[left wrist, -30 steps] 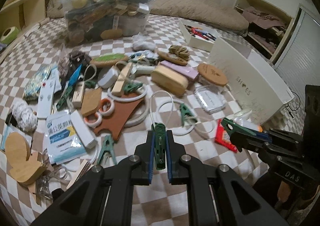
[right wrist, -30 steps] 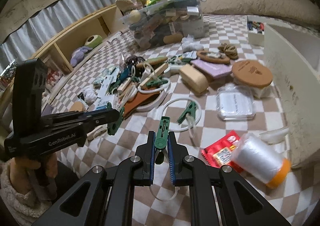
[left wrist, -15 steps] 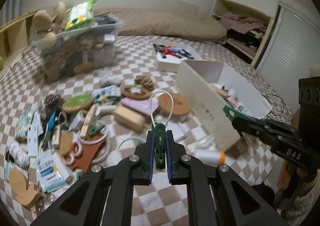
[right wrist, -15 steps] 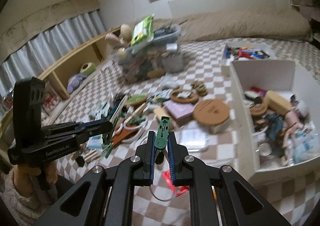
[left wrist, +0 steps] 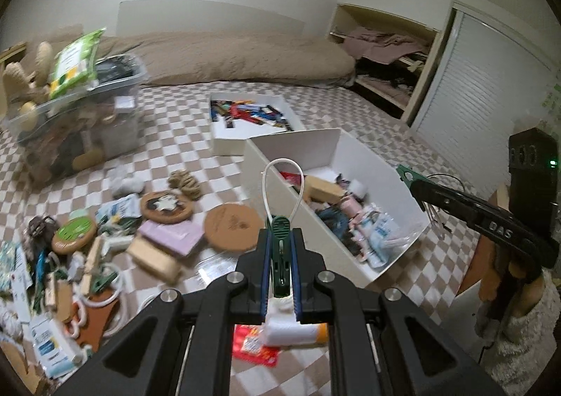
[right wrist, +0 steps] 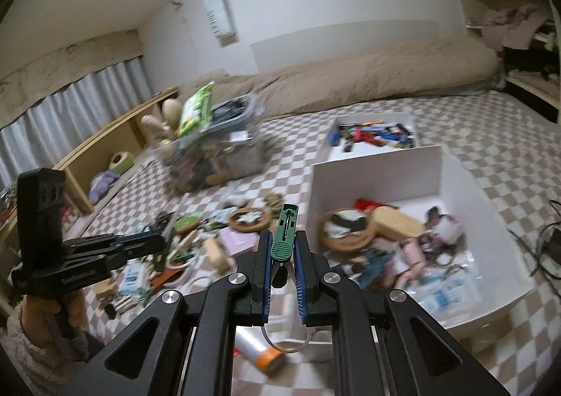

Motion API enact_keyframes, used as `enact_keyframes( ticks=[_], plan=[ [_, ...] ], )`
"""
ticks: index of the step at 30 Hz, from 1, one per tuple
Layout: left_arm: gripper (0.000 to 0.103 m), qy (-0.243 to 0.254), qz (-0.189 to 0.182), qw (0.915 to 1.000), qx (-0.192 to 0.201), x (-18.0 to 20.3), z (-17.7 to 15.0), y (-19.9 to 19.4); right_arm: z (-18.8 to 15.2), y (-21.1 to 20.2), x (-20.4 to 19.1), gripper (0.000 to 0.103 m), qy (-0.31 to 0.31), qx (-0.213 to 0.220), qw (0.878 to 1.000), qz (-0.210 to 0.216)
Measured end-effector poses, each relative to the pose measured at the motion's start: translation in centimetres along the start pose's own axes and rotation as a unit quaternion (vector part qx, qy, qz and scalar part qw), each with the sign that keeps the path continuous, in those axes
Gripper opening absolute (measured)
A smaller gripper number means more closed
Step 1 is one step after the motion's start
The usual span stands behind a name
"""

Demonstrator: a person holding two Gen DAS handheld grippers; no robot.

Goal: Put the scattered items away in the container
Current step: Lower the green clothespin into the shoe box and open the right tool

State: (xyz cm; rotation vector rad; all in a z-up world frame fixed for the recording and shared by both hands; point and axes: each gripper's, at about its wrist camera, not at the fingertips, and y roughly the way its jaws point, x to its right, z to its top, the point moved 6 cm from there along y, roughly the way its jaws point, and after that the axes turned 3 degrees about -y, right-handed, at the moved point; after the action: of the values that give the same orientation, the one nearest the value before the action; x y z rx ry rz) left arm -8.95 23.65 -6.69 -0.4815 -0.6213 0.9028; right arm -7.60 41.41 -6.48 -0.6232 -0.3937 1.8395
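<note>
My left gripper (left wrist: 280,248) is shut on a green clothes peg (left wrist: 279,238) with a white loop (left wrist: 282,182) rising from it, held high above the checkered mat. My right gripper (right wrist: 282,248) is shut on another green clothes peg (right wrist: 285,233) with a loop hanging below. The white open box (right wrist: 491,255), part filled with items, lies ahead and right of the right gripper; in the left wrist view the box (left wrist: 396,185) lies ahead right. The right gripper (left wrist: 406,174) shows above the box's right wall. Scattered items (left wrist: 157,234) lie left of the box.
A clear tub (left wrist: 80,122) stuffed with things stands at the far left. A shallow white tray (left wrist: 224,141) of pens lies behind the box. A white roll with an orange end (left wrist: 298,333) and a red packet (left wrist: 256,347) lie below the grippers. A beige duvet (left wrist: 245,55) runs along the back.
Both grippers have risen and swung right toward the white box, each still holding its peg. The box's inside has come into view.
</note>
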Motion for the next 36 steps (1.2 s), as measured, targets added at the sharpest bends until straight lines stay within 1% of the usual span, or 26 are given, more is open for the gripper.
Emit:
enact_keyframes(
  ticks=[5, 8, 10, 15, 23, 25, 28, 33, 36],
  plan=[
    [0.011, 0.02, -0.017, 0.9996, 0.004, 2.5, 1.4, 1.2, 0.1, 0.6, 5.0, 0.013, 0.019, -0.013, 0.999, -0.039],
    [0.011, 0.031, -0.016, 0.9994, 0.001, 3.6, 2.1, 2.2, 0.0, 1.4, 7.7, 0.013, 0.026, -0.027, 0.997, -0.065],
    [0.011, 0.036, -0.024, 0.9991, -0.001, 4.5, 2.4, 2.9, 0.0, 2.1, 9.2, 0.013, 0.029, -0.038, 0.996, -0.076],
    [0.011, 0.054, -0.035, 0.9979, -0.007, 6.6, 3.1, 4.9, 0.1, 3.9, 11.9, 0.013, 0.022, -0.064, 0.993, -0.101],
    [0.011, 0.065, -0.053, 0.9962, -0.021, 8.4, 3.9, 8.1, 0.3, 6.1, 14.7, 0.013, 0.017, -0.088, 0.987, -0.131],
    [0.011, 0.063, -0.062, 0.9958, -0.023, 8.7, 4.2, 8.8, 0.2, 6.4, 15.4, 0.013, 0.023, -0.09, 0.987, -0.132],
    [0.011, 0.059, -0.065, 0.9957, -0.026, 9.0, 4.7, 9.8, 0.2, 6.7, 16.1, 0.013, 0.028, -0.092, 0.986, -0.133],
    [0.011, 0.066, -0.061, 0.9954, -0.034, 9.5, 5.2, 11.5, 0.1, 6.6, 16.9, 0.013, 0.044, -0.089, 0.988, -0.121],
    [0.011, 0.061, -0.064, 0.9952, -0.043, 9.5, 5.5, 12.7, 0.1, 6.3, 17.0, 0.013, 0.053, -0.086, 0.989, -0.111]
  ],
)
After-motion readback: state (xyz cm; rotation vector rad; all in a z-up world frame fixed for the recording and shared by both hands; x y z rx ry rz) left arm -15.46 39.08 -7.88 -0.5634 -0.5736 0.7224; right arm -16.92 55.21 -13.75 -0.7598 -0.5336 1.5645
